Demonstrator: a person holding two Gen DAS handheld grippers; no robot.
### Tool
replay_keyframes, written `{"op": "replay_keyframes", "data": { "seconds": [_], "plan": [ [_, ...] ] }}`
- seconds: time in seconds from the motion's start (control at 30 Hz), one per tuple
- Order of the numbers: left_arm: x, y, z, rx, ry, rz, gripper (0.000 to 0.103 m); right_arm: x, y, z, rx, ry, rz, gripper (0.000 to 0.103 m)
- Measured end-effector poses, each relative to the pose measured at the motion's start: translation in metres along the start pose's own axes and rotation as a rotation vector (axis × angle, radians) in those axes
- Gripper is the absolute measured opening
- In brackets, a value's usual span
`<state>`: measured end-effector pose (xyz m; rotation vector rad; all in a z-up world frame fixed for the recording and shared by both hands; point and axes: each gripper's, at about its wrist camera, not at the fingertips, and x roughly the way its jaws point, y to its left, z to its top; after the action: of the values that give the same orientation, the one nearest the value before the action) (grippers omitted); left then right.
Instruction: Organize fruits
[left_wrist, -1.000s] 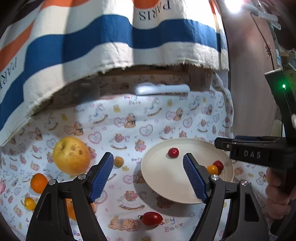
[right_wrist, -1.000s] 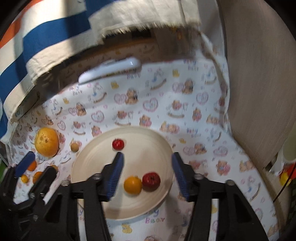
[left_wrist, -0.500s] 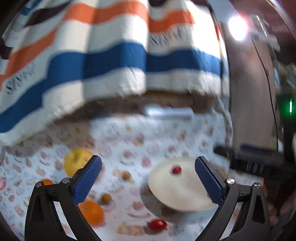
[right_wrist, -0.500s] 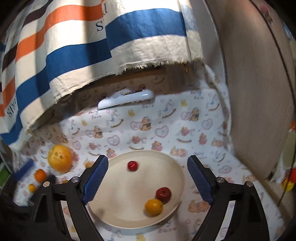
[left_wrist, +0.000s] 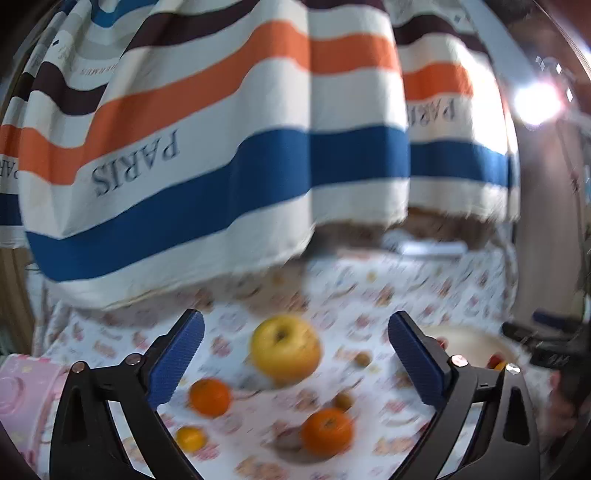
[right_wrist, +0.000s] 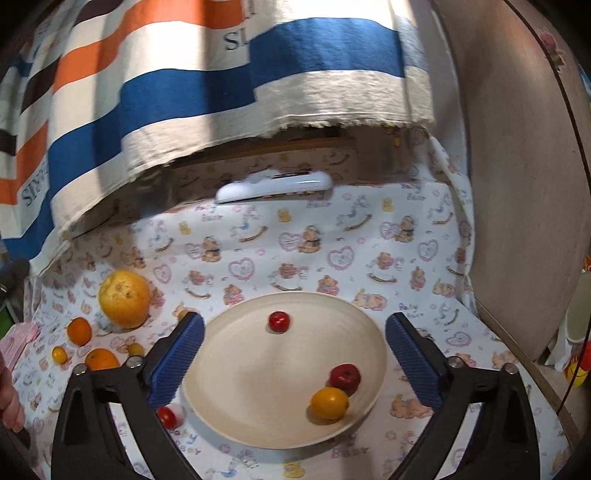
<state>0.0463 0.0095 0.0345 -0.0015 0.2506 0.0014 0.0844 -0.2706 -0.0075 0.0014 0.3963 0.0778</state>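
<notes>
My right gripper (right_wrist: 294, 354) hovers over the cream plate (right_wrist: 258, 380), its jaws opening and nothing between the pads. On the plate lie a small red fruit (right_wrist: 279, 321), a darker red fruit (right_wrist: 345, 376) and a yellow-orange fruit (right_wrist: 328, 402). A cherry tomato (right_wrist: 167, 417) sits on the cloth by the plate's left rim. My left gripper (left_wrist: 295, 354) is wide and its jaws are closing a little, holding nothing. Beyond it lie a yellow apple (left_wrist: 284, 349), two oranges (left_wrist: 209, 397) (left_wrist: 327, 432) and a small yellow fruit (left_wrist: 190, 438). The left wrist view is blurred.
A striped cloth (right_wrist: 221, 92) hangs over the back of the bear-print table cover (right_wrist: 332, 251). A white remote-like bar (right_wrist: 273, 186) lies under its hem. A wooden board (right_wrist: 517, 184) closes the right side. Something pink (left_wrist: 22, 387) lies at the far left.
The left gripper swung left and up, from the plate toward the apple and oranges, and its jaws widened. The right jaws spread wide and drew back from the two fruits on the plate.
</notes>
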Motion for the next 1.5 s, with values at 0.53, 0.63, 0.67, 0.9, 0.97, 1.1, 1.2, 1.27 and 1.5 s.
{"op": "replay_keyframes", "data": {
  "seconds": [0.53, 0.63, 0.67, 0.9, 0.97, 1.1, 1.2, 1.27, 1.5],
  "plan": [
    [0.025, 0.005, -0.030, -0.021, 0.074, 0.004, 0.097, -0.021, 0.023, -0.002, -0.052, -0.101, 0.034, 0.102],
    [0.023, 0.011, -0.030, -0.060, 0.051, 0.054, 0.097, -0.021, 0.026, 0.017, -0.057, -0.062, 0.022, 0.102],
    [0.022, 0.007, -0.031, -0.039, 0.045, 0.041, 0.097, -0.022, 0.027, 0.022, -0.047, -0.055, 0.017, 0.102],
    [0.023, 0.003, -0.033, -0.018, 0.055, 0.002, 0.097, -0.022, 0.051, 0.010, 0.003, -0.096, 0.072, 0.102],
    [0.022, -0.001, -0.032, 0.001, 0.056, -0.034, 0.097, -0.027, 0.054, -0.004, 0.004, -0.178, 0.048, 0.102],
    [0.022, 0.000, -0.031, -0.009, 0.056, -0.012, 0.097, -0.030, 0.061, -0.009, -0.054, -0.203, 0.033, 0.102],
    [0.022, 0.001, -0.031, -0.007, 0.057, -0.016, 0.097, -0.030, 0.064, -0.011, -0.068, -0.214, 0.008, 0.102],
    [0.023, 0.001, -0.030, -0.007, 0.056, -0.015, 0.097, -0.030, 0.065, -0.011, -0.065, -0.212, -0.005, 0.102],
    [0.024, 0.000, -0.029, -0.007, 0.057, -0.011, 0.098, -0.017, 0.066, -0.012, -0.069, -0.157, 0.001, 0.102]
  ]
}}
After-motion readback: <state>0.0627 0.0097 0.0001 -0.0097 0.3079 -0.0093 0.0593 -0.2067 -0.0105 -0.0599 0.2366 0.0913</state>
